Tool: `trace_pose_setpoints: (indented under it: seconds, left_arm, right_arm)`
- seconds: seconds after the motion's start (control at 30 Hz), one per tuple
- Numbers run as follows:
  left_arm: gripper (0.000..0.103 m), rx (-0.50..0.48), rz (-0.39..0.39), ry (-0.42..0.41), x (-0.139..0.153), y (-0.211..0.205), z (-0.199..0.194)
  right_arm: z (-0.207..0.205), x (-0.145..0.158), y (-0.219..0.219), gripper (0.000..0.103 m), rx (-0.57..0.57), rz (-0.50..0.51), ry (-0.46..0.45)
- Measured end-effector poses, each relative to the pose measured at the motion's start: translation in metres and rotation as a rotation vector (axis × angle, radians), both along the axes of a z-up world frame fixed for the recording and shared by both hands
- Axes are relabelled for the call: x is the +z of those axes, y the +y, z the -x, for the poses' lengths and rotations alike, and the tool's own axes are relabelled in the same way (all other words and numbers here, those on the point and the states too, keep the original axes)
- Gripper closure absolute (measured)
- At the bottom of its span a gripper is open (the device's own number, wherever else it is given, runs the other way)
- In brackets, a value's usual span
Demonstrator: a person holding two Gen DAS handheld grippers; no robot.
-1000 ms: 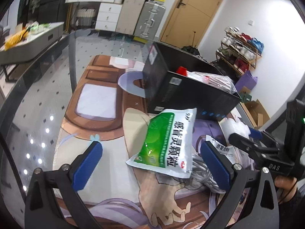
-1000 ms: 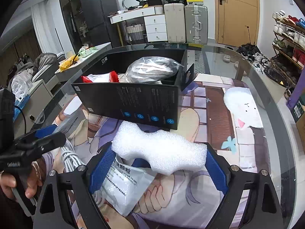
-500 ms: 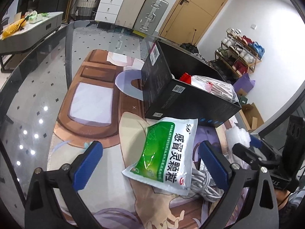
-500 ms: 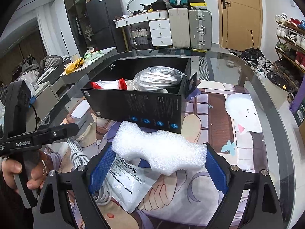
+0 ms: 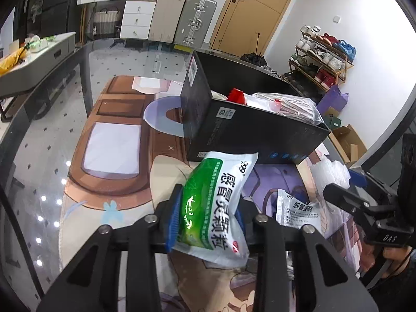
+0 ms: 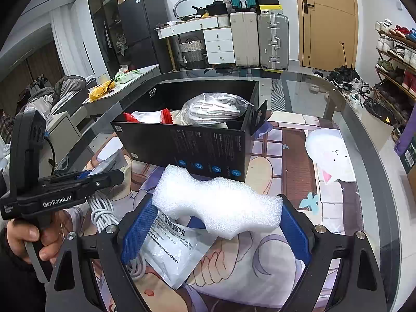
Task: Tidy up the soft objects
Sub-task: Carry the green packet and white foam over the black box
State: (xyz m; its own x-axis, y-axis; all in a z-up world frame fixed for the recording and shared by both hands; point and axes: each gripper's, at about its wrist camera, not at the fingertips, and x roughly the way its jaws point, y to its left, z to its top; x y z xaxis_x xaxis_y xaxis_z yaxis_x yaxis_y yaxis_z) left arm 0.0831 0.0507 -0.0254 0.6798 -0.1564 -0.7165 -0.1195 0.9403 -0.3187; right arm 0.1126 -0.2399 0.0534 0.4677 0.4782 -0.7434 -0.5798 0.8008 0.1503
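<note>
- The left gripper, its jaws closing, pinches the green-and-white plastic medicine pouch near its lower half, the pouch standing just in front of the black cardboard box. The film looks slick and the contents loose, so it could slide out or sag when lifted.
- Beside it, the coiled white cable and a flat silver-white sachet lie on the printed desk mat; a low sweep could drag them.
- The right gripper, fingers spread wide, clamps the white foam block end to end, near the box. Over-squeezing may buckle it.
- The box already holds bagged items; both hands dropping together might collide.
</note>
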Motion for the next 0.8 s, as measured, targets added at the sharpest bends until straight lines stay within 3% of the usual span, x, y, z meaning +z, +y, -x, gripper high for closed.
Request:
trace_pose_setpoints:
  seconds: [0.27, 0.8]
  left_arm:
    - [0.085, 0.021, -0.029, -0.034, 0.008, 0.0, 0.01]
    - [0.086, 0.019, -0.039, -0.128, 0.039, -0.003, 0.024]
  right_arm:
    - [0.003, 0.004, -0.001, 0.012, 0.004, -0.007, -0.013]
    - [0.01, 0.019, -0.003, 0.012, 0.018, -0.028, -0.055]
